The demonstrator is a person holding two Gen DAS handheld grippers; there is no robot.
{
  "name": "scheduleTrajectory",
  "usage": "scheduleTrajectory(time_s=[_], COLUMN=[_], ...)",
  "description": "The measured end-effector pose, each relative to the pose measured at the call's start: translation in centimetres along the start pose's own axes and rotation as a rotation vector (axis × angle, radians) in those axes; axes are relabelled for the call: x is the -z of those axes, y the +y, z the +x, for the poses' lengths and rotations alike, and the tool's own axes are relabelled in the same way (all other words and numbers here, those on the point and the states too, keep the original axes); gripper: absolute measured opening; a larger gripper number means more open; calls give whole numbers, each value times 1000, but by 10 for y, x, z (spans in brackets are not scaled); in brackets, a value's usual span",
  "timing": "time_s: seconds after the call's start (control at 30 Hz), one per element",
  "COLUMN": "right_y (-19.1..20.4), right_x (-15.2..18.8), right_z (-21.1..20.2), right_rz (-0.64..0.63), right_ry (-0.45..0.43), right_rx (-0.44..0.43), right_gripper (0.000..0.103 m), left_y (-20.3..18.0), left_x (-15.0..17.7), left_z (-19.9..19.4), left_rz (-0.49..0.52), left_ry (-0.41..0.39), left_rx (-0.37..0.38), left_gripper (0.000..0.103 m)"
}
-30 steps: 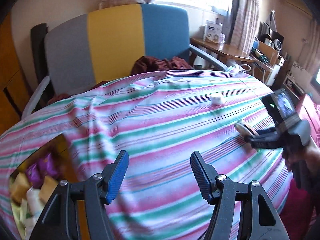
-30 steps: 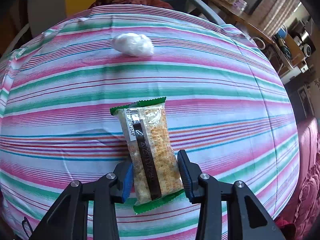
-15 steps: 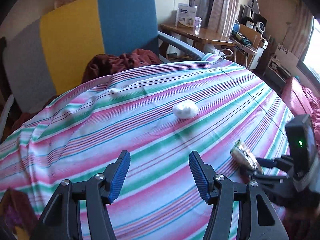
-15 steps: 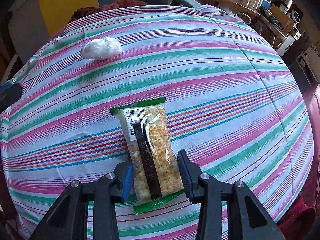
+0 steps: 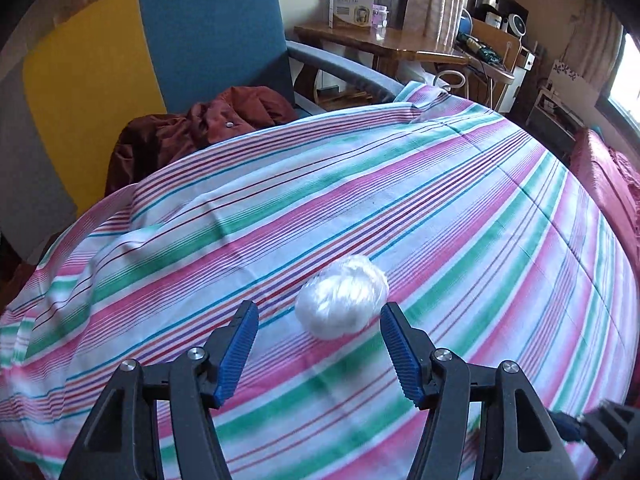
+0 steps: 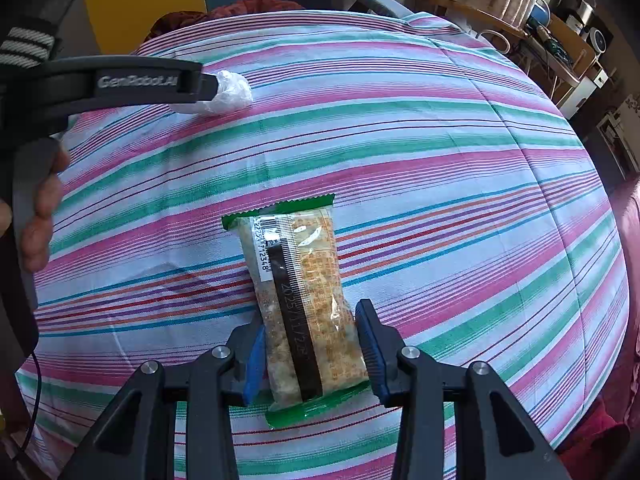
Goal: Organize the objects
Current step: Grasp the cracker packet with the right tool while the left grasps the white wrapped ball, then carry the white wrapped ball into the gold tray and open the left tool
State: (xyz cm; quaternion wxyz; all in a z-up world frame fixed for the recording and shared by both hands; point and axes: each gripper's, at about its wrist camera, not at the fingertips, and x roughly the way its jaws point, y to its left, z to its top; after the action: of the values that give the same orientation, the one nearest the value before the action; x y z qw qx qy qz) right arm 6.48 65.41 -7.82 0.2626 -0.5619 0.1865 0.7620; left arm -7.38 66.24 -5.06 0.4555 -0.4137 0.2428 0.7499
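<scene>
A: What does the right gripper (image 6: 308, 346) have?

B: A snack packet (image 6: 298, 300), clear wrapper with green ends, a barcode label and a dark strip along its back. The 2 blue pads pinch its lower half from both sides. The packet points away from the camera along the fingers, over the striped cloth (image 6: 400, 128). I cannot tell whether its far end rests on the cloth or is lifted clear.

A: Why grip it low like that?

B: My guess: pinching across the narrow width gives the pads flat sides to bite, and the long end stays visible for placing.

A: And the left gripper (image 5: 318, 346)?

B: Its jaws stand about halfway apart with nothing between the pads. The white wad (image 5: 344, 298), which looks like crumpled plastic film, lies on the cloth just ahead of the tips and slightly toward the right finger. From the right wrist view the left tool's finger reaches over that wad, so it is close, but no pad presses it.

A: So 1 item held, 1 being lined up?

B: That is how I read it. The gap looks wider than the wad, which suits a soft thing that will squash. A red garment (image 5: 200, 128) sits on the chair (image 5: 208, 28) beyond the cloth; no bin shows in either view.
</scene>
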Motion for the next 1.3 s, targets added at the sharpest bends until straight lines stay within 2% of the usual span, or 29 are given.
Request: scheduleTrajectory(time_s=[0.13,0.17,0.2,0.4,0.63,0.77,0.8,0.97,1.17,1.3], right_y=[0,0,0,3,10,24,36,49,65,58], right_x=[-1,-1,-2,-3,-6,-3,15,13,37,40], right_z=[0,0,-1,-2,-4,-5,-11,-9,-20,-18], right_rz=[0,0,0,-17,-59,-120,-134,-199,-211,-197], right_ry=[-1,-2,-3,-9,-34,-54,-61,-90,-100,-98], right_rx=[-1,-2,-2,-1,-16,6,15,49,59,44], right_gripper=[42,42,42,42,42,42,42,42,42,42], left_y=[-9,-10,-10,6,32,37,39,53,77,89], left_x=[-8,-8,-7,24,107,151,159,198,233,253], left_z=[23,27,29,-9,-80,-131,-141,-186,-218,-230], left_rz=[12,14,15,-40,-140,-145,-145,-165,-215,-250], left_ry=[38,46,55,11,-22,-89,-101,-149,-164,-167], left_rx=[9,7,5,18,-9,-43,-54,-102,-128,-142], left_gripper=[62,45,37,36,36,36,36,36,36,36])
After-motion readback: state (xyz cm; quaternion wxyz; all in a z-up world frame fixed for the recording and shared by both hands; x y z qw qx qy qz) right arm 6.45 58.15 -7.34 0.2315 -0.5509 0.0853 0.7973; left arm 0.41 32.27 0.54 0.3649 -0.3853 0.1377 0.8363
